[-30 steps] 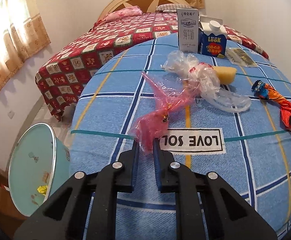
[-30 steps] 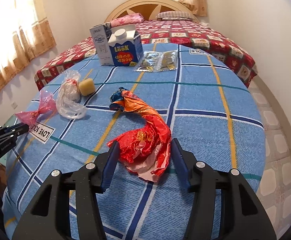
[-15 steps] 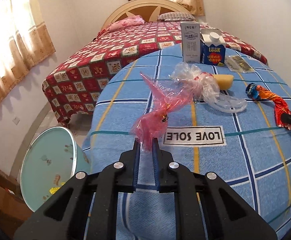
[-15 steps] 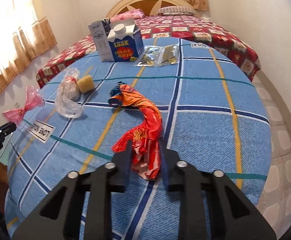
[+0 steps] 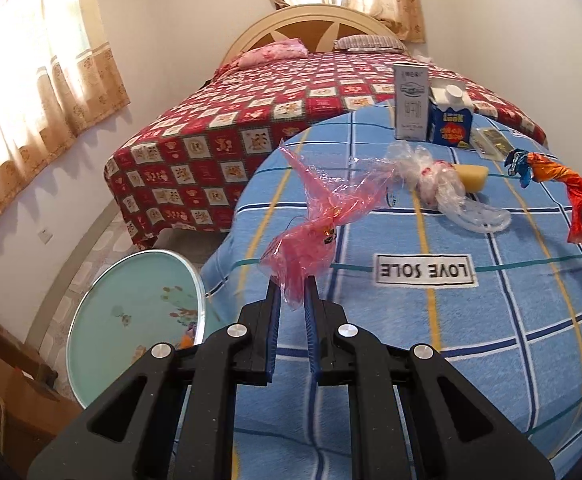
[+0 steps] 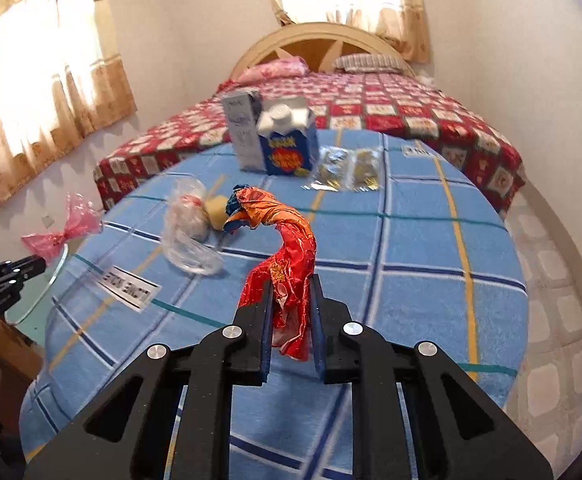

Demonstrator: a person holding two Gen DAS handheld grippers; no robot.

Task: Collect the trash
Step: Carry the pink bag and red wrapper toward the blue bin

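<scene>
Pink wrapper (image 5: 319, 236) pinched between left jaws, red wrapper (image 6: 291, 272) between right

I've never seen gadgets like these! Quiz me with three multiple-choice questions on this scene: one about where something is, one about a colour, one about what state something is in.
1. Where is the round bin?
A. on the bed
B. on the floor left of the table
C. on the table

2. What colour is the plastic wrapper in the left gripper?
A. pink
B. green
C. black

3. What is the right gripper doing?
A. hanging open and empty
B. pinching a carton
C. clamped on the red foil wrapper

Answers: 1 B, its rim shows below the tablecloth's edge. 2 A, translucent pink film. 3 C, the foil is squeezed between its fingers.
</scene>
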